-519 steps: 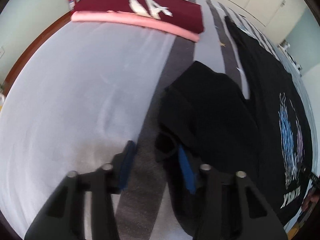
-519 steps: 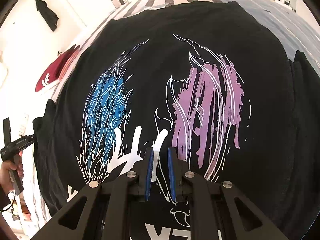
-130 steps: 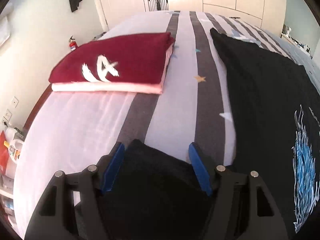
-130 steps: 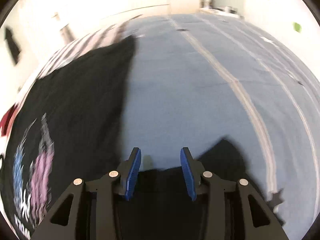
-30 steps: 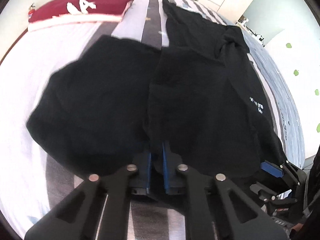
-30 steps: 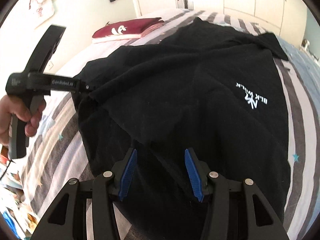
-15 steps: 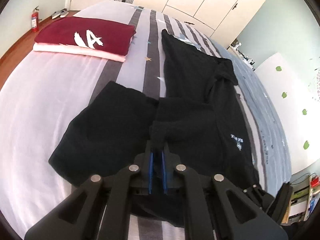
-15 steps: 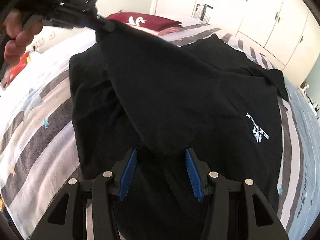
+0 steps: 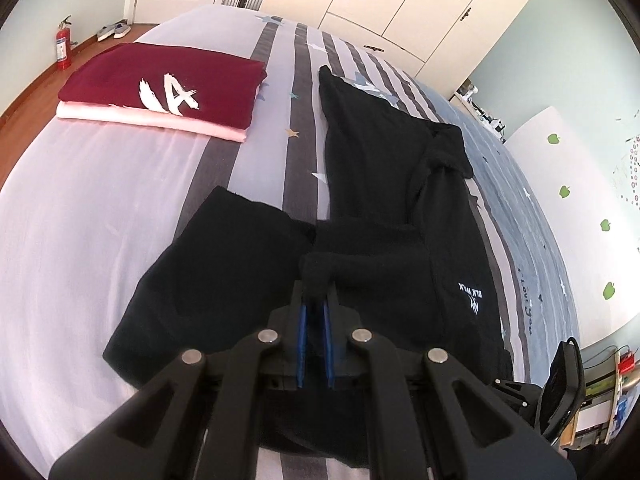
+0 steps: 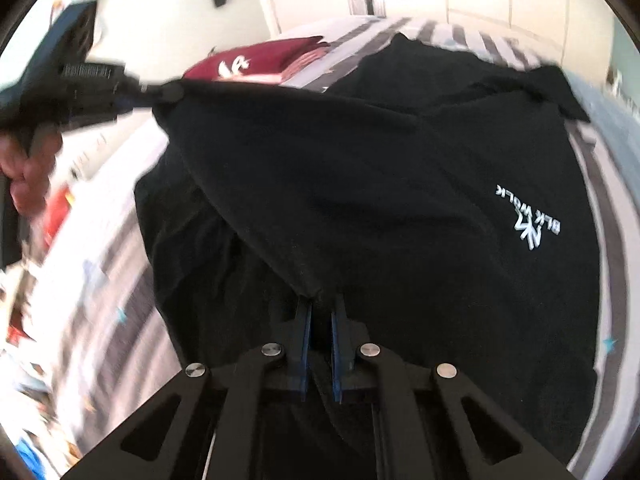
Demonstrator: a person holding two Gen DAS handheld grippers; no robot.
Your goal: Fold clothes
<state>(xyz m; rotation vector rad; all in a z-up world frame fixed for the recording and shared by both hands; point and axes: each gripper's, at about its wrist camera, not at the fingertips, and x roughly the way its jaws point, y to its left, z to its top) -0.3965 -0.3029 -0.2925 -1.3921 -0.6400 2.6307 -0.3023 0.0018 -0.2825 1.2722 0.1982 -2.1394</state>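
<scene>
A black T-shirt (image 9: 380, 184) with a small white logo (image 9: 472, 296) lies face down on the striped bed; it also shows in the right wrist view (image 10: 400, 184). My left gripper (image 9: 315, 312) is shut on a bunched edge of the shirt and holds it lifted above the bed. In the right wrist view the left gripper (image 10: 160, 94) shows at upper left, pulling a fold taut. My right gripper (image 10: 320, 320) is shut on another point of the same fold's edge. A sleeve (image 9: 224, 264) spreads to the left.
A folded maroon shirt (image 9: 168, 80) on a folded pink one (image 9: 152, 122) sits at the bed's far left. A red fire extinguisher (image 9: 62, 46) stands on the wooden floor. White wardrobes (image 9: 400, 8) stand behind the striped bed (image 9: 80, 200).
My right gripper has shut on the shirt's edge; it was open half a second ago. My left gripper has lifted its pinched edge higher, stretching the fold between both grippers.
</scene>
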